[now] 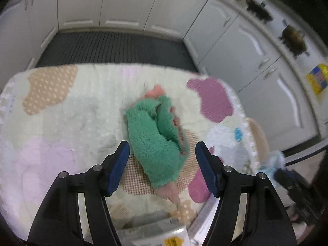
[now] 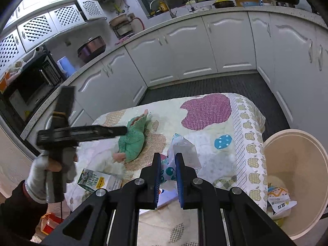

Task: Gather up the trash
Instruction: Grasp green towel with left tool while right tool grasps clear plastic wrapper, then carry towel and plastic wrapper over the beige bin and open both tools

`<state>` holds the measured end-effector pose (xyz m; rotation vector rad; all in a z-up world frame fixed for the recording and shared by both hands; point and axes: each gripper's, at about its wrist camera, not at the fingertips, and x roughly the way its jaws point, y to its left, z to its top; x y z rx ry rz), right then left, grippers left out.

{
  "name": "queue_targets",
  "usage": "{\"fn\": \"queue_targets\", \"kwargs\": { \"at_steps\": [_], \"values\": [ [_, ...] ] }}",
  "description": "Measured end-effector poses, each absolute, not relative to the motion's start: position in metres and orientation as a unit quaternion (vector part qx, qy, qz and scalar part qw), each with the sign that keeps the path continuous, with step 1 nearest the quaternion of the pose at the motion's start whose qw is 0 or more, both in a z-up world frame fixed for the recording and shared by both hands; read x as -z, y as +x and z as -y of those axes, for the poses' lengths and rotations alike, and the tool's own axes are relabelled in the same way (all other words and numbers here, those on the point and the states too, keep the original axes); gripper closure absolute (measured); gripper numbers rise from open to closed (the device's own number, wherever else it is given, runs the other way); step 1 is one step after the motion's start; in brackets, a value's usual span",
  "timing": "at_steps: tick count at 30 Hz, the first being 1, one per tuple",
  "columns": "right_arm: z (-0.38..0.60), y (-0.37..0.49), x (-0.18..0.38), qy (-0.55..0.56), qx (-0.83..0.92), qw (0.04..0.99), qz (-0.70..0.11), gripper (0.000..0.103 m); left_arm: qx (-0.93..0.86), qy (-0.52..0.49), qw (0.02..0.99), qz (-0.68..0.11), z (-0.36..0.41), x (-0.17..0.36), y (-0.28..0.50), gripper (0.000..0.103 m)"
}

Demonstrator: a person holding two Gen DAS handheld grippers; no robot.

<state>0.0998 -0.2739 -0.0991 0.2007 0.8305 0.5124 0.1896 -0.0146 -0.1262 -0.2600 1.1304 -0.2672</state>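
the left claw [image 1: 162,164] stands spread above the quilted desk [image 1: 61,112], its blue pads on either side of a green plush toy [image 1: 155,137] without touching it; the toy lies near the middle of the cover, pink ends poking out at both tips. the right claw [image 2: 167,176] is pressed together on a crumpled clear plastic bag [image 2: 184,149] printed with teal shapes, a thin fold of film caught between the pads. that bag looks very light, limp and a bit slippery, so a pinch on a bunched fold, as here, seems the safest hold; a single flat layer could slide out. a milk carton [image 2: 98,181] lies on its side at the near left edge of the desk, likely light and stiff enough to crush if squeezed hard, best taken across its narrow sides. the round beige bin [image 2: 295,143] stands just beside the desk's right edge, already holding a few wrappers [image 2: 279,202]. the plush is soft and will give under the pads, so a hold around its thick middle should keep it from flopping.
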Motion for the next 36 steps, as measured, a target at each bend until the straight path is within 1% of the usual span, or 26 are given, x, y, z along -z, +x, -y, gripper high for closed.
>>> {"fn": "queue_targets", "kwargs": {
  "at_steps": [3,7,10,16,26,36],
  "values": [
    [0.277,0.1,0.102,0.1,-0.245,0.878,-0.399,0.09,0.114,-0.094,0.816,-0.559,0.03,0.142,0.198,0.038],
    [0.283,0.099,0.104,0.104,-0.24,0.878,-0.4,0.09,0.112,-0.069,0.825,-0.55,0.035,0.143,0.199,0.048],
    [0.286,0.099,0.102,0.109,-0.238,0.88,-0.397,0.09,0.117,-0.074,0.83,-0.54,0.03,0.138,0.194,0.051],
    [0.29,0.095,0.093,0.112,-0.24,0.884,-0.385,0.09,0.133,-0.068,0.856,-0.494,0.033,0.102,0.175,0.052],
    [0.316,0.082,0.076,0.109,-0.218,0.899,-0.364,0.09,0.187,-0.031,0.872,-0.451,0.084,0.055,0.146,0.052],
    [0.373,0.071,0.075,0.118,-0.167,0.912,-0.355,0.09,0.233,0.005,0.866,-0.442,0.157,0.043,0.143,0.052]
  ]
}}
